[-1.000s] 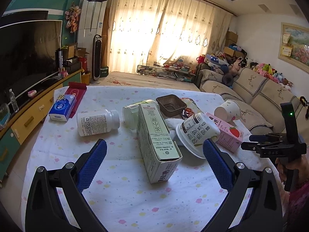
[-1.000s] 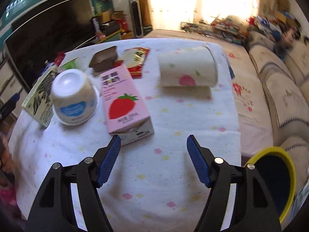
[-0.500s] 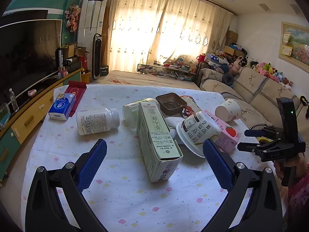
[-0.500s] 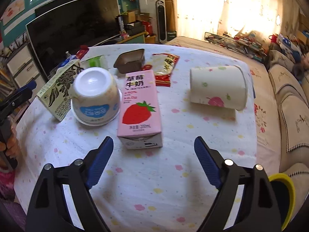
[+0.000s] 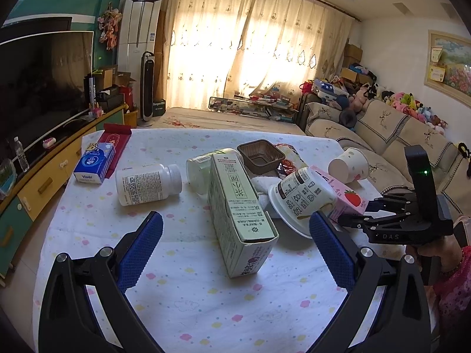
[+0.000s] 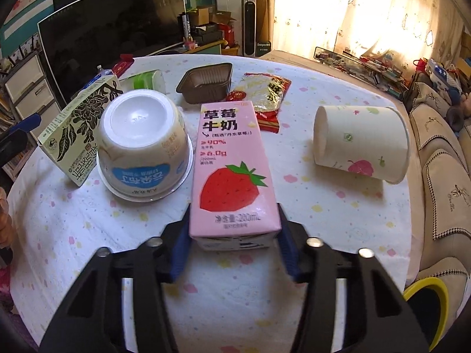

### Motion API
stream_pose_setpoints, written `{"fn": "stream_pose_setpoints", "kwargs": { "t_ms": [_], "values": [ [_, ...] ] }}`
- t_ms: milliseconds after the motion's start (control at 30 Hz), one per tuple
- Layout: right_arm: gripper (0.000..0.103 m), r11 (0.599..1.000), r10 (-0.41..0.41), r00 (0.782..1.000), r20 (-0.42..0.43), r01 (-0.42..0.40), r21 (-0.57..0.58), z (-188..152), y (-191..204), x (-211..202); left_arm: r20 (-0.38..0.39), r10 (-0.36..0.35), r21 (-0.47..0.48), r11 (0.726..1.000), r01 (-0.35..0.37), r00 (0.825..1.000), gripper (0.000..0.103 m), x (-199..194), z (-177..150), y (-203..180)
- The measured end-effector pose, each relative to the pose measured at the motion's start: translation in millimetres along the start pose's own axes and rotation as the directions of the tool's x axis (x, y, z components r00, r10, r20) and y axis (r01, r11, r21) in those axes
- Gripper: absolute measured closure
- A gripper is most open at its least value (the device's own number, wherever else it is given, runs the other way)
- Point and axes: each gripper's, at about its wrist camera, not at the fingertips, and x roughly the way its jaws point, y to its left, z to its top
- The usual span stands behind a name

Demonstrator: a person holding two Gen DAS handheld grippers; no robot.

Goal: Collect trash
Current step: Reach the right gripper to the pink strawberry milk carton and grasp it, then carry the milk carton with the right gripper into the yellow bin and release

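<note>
Right wrist view shows the pink rectangular strawberry milk carton [image 6: 234, 173] lying flat on the dotted white tablecloth [image 6: 309, 206], its near end sitting between the blue pads of the right gripper [image 6: 234, 235]. The jaws have just been closing in on it and both pads look to be right against its sides, so this seems like the grab step; next up is probably firming the pinch, lifting it and carrying it to the yellow-rimmed bin [image 6: 424, 300] at the lower right. The carton looks clean and undented, strawberry picture facing up. Just beside it sits an upturned white yogurt tub [image 6: 142, 147], and a paper cup [image 6: 362, 141] lies on its side further right. The left gripper [image 5: 235, 253] hangs spread wide and empty over a green tea box [image 5: 235, 206].
</note>
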Motion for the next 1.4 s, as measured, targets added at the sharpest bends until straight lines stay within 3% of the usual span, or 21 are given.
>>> {"fn": "stream_pose_setpoints", "kwargs": {
  "t_ms": [467, 733, 900, 1100, 1300, 1400],
  "values": [
    [0.056, 0.993, -0.009, 0.991, 0.133, -0.006, 0.115, -45, 0, -71, 0.004, 0.002, 0.011, 1.000, -0.002, 1.000, 0.005, -3, 1, -1],
    [0.056, 0.962, -0.159, 0.967, 0.199, 0.106, 0.252, -89, -29, -122, 0.001, 0.003, 0.020, 1.000, -0.003, 1.000, 0.005, -3, 0, -2],
    [0.056, 0.901, -0.272, 0.952, 0.138, 0.201, 0.384, -121, -76, -133, -0.003, 0.008, 0.032, 0.999, -0.008, 1.000, 0.005, -2, 0, -4],
    [0.056, 0.807, -0.394, 0.918, 0.039, 0.325, 0.493, -156, -120, -134, -0.005, 0.009, 0.050, 0.999, -0.009, 1.000, 0.005, 1, 0, -9],
    [0.055, 0.734, -0.436, 0.898, -0.058, 0.392, 0.554, -180, -154, -122, -0.010, 0.008, 0.077, 0.997, -0.008, 1.000, 0.005, 3, -1, -14],
    [0.054, 0.713, -0.427, 0.900, -0.092, 0.398, 0.577, -189, -162, -114, -0.015, 0.005, 0.081, 0.997, -0.004, 1.000, 0.005, 4, -2, -15]
  ]
}}
